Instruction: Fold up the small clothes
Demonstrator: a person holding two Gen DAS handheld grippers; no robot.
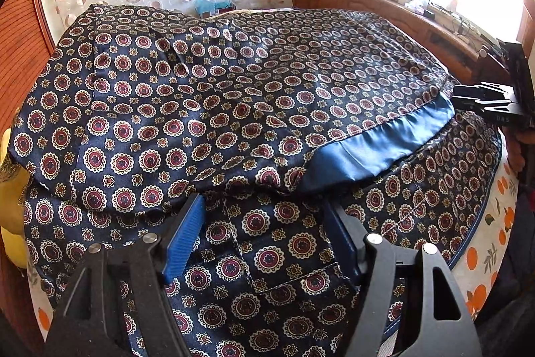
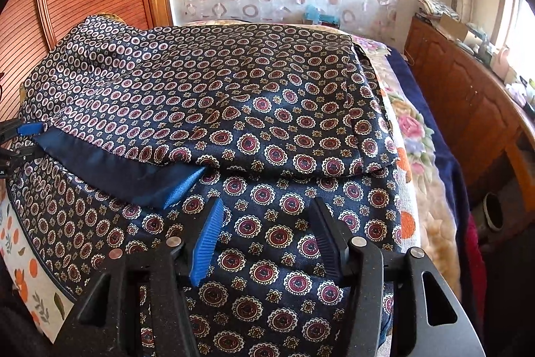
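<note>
L tongs (image 1: 264, 233): jaws wide apart, nothing between pads; hovers just over near part of garment, blue pads w/ only cloth below.
R tongs (image 2: 267, 233): jaws abt half open, empty; pads clear of fabric, no grip seen. Also shows at right edge of left view, by blue hem.
Garment (image 1: 234, 96): dark satin piece w/ medallion print, spread on bed; far half laid back over near half, so one fold is in.
Hem (image 1: 384, 143): plain blue band, turned up at fold's edge, lying diagonal; lining side showing.
Bottom layer (image 2: 284, 189): sticks out toward tongs beyond folded edge, so layers don't line up.
Pocket (image 1: 287, 256): stitched patch on near layer, flat.
Bed sheet (image 1: 481, 256): white w/ orange fruit print, under garment; floral blanket (image 2: 411, 122) beyond on right.
Progress: prob. early-mid. First fold down, both tongs let go. 
Left to do: judging by size still spread, needs at least another fold, maybe side-to-side, plus smoothing wrinkles near headboard end.
Risk: satin looks slippery; top layer may slide when next edge is lifted.
</note>
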